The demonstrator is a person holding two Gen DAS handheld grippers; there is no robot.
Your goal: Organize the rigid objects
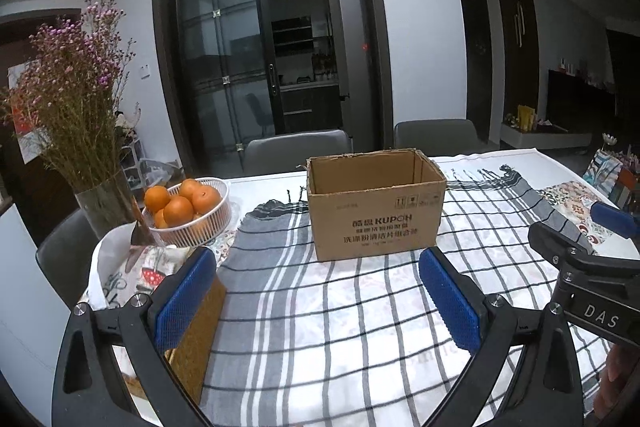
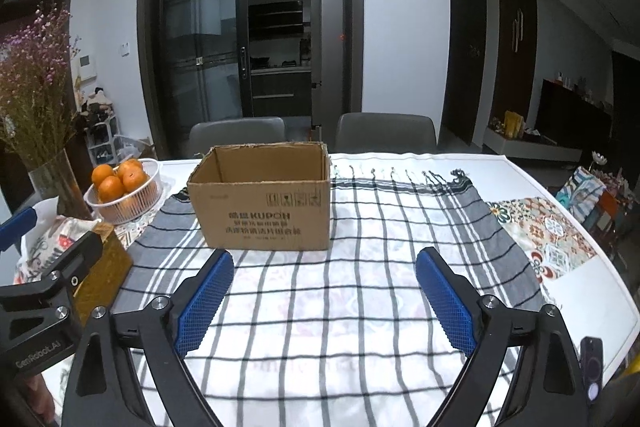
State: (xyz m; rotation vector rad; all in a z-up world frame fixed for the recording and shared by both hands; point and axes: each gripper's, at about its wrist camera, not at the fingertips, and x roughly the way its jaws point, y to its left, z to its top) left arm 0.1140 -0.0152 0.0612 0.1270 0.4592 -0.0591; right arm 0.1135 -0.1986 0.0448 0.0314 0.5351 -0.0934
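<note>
An open-topped cardboard box (image 1: pixel 376 211) (image 2: pixel 264 211) stands upright on the checked cloth (image 2: pixel 360 307), and I cannot see its floor. My left gripper (image 1: pixel 318 297) is short of the box, open, with only cloth between its blue pads. A brown cork-like block (image 1: pixel 196 339) (image 2: pixel 104 275) sits just outside its left finger. My right gripper (image 2: pixel 326 303) is also open and holds nothing, a little in front of the box. Each gripper shows at the edge of the other's view. A dark phone (image 2: pixel 592 367) lies by the near right table edge.
A white basket of oranges (image 1: pixel 188 211) (image 2: pixel 124 195) and a glass vase of dried flowers (image 1: pixel 104 207) (image 2: pixel 60 187) stand at the left. Two grey chairs (image 2: pixel 384 133) are behind the far table edge. A patterned cloth (image 2: pixel 548 239) covers the right side.
</note>
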